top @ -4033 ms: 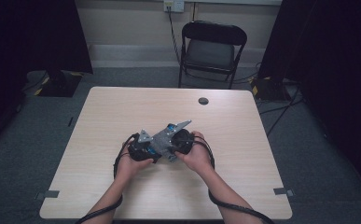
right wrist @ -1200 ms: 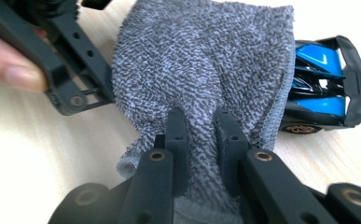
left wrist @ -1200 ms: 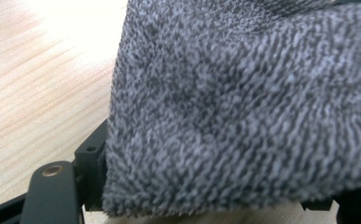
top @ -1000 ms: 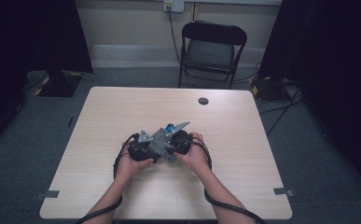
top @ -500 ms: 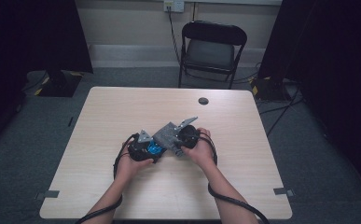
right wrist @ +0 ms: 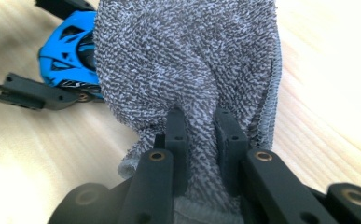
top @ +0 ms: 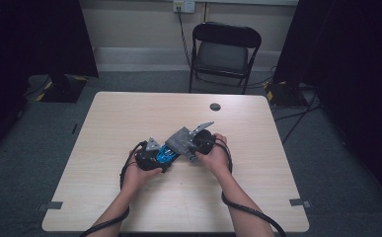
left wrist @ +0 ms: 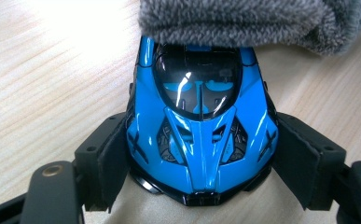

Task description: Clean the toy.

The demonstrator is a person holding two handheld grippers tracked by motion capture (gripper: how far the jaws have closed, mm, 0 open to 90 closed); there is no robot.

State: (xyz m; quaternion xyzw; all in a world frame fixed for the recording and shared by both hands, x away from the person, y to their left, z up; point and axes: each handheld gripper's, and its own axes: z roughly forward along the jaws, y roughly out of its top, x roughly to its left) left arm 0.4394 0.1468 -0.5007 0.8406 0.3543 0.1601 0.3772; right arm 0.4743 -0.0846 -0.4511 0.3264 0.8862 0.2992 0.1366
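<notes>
A glossy blue toy car (left wrist: 199, 135) sits between the pads of my left gripper (left wrist: 199, 156), which is shut on its sides just above the table. In the high view the car (top: 165, 154) lies between the two hands near the table's middle. My right gripper (right wrist: 201, 135) is shut on a fold of a grey fluffy cloth (right wrist: 187, 60). The cloth (left wrist: 234, 21) drapes over the far end of the car, past its windscreen. From the right gripper view, the car (right wrist: 68, 56) peeks out to the left of the cloth. The cloth (top: 181, 138) covers the right gripper's jaws from above.
A light wooden table (top: 129, 118) holds a small black round disc (top: 215, 106) near its far edge. A black folding chair (top: 225, 49) stands beyond the table. Black cables loop from both grippers along the forearms.
My right gripper has slid to the right with the cloth, and more of the blue car shows between the hands. The left hand has kept still.
</notes>
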